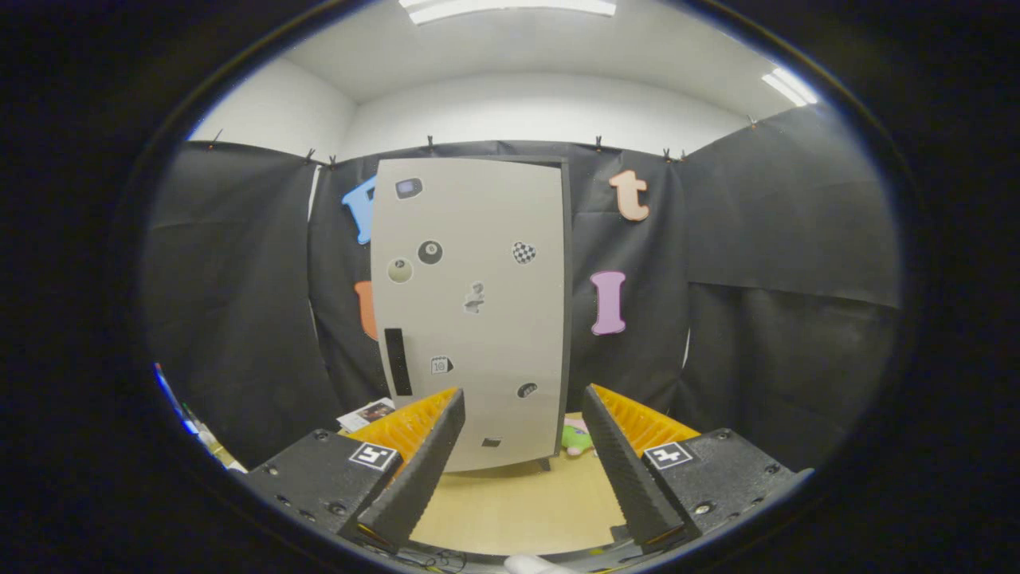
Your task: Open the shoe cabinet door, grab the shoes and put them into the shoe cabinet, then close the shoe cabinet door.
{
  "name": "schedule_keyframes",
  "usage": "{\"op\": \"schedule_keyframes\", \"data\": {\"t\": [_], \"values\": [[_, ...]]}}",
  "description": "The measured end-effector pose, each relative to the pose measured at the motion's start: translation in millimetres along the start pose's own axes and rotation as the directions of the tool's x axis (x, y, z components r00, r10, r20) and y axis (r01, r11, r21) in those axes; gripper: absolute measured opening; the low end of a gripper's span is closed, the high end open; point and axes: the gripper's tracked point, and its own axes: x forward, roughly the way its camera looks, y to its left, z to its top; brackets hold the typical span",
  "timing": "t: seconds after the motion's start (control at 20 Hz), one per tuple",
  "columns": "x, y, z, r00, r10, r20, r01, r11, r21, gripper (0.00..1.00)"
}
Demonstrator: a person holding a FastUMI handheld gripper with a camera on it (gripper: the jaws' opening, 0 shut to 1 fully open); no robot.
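A tall pale grey shoe cabinet [470, 311] stands upright beyond my fingers on a light wooden floor [518, 502]. Its door is shut, dotted with small stickers, with a dark vertical handle [397, 361] low on its left side. A small green and pink shoe [577, 438] lies on the floor at the cabinet's right foot, partly hidden behind my right finger. My gripper [522, 406] is open, held some way short of the cabinet, with nothing between its fingers.
Black cloth walls close in the booth behind and on both sides of the cabinet. A printed paper or booklet [365, 414] lies on the floor left of the cabinet's base. Bare floor stretches between my fingers and the cabinet.
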Motion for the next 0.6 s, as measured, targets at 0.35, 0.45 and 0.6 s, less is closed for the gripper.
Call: {"op": "schedule_keyframes", "data": {"t": [0.35,0.45,0.6], "values": [[1.6,2.7,1.8,1.000,-0.011,0.008,0.011,1.000,0.004,0.98],[2.6,2.7,1.9,1.000,-0.017,0.006,0.017,1.000,0.001,0.98],[6.2,3.0,0.2,1.000,-0.020,0.007,0.019,1.000,0.016,0.98]]}}
